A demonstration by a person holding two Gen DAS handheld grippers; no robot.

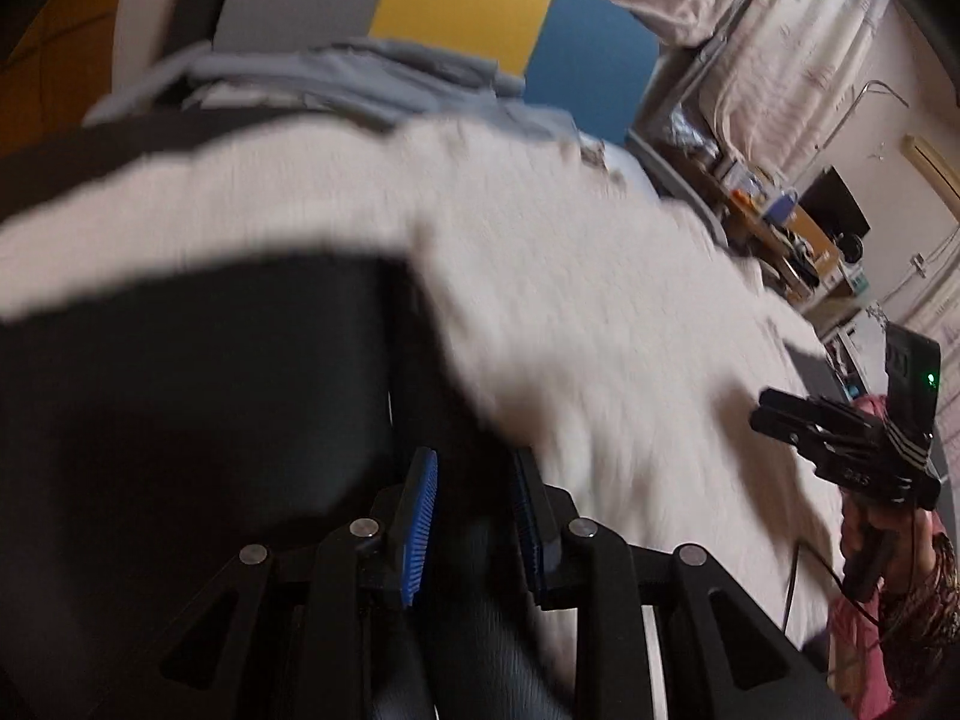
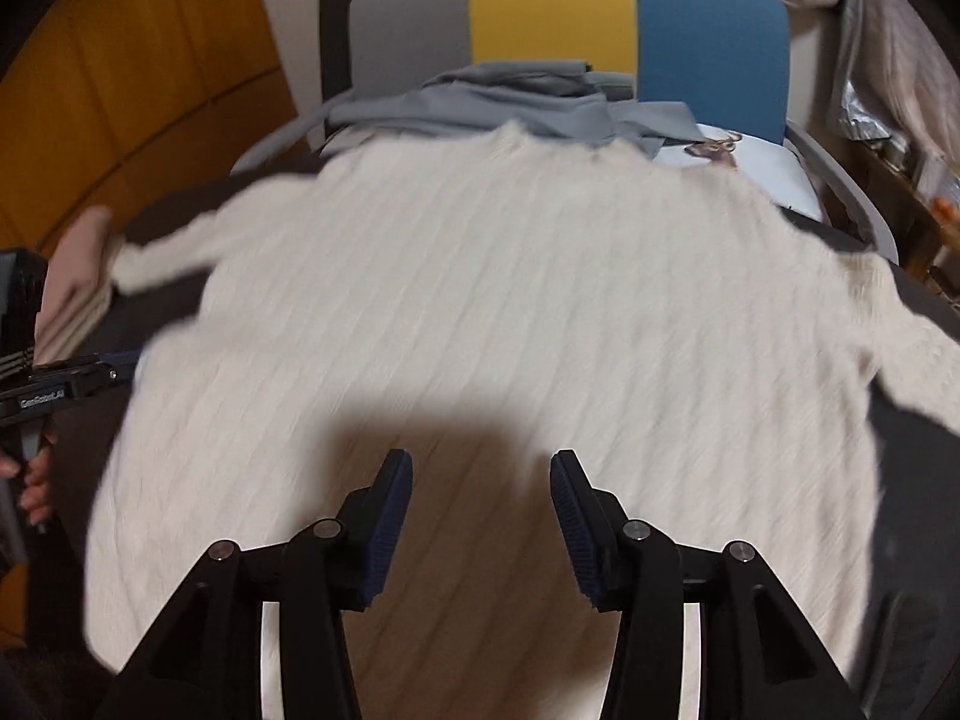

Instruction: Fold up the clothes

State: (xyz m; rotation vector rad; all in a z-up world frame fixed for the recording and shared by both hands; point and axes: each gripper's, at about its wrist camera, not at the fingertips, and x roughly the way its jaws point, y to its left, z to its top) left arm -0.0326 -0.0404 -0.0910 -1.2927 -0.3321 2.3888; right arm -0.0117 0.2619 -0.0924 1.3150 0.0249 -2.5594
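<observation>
A cream ribbed knit sweater lies spread flat on a dark surface, sleeves out to both sides. My right gripper is open and empty, hovering over the sweater's lower middle. It also shows in the left wrist view, over the sweater's far side. My left gripper is open at the sweater's left edge, over the dark surface, nothing between the pads. In the right wrist view its body sits at the sweater's left side. Both views are motion-blurred.
A grey garment lies piled behind the sweater, against a grey, yellow and blue chair back. Folded beige cloth sits at the left. A cluttered desk and curtains stand at the right.
</observation>
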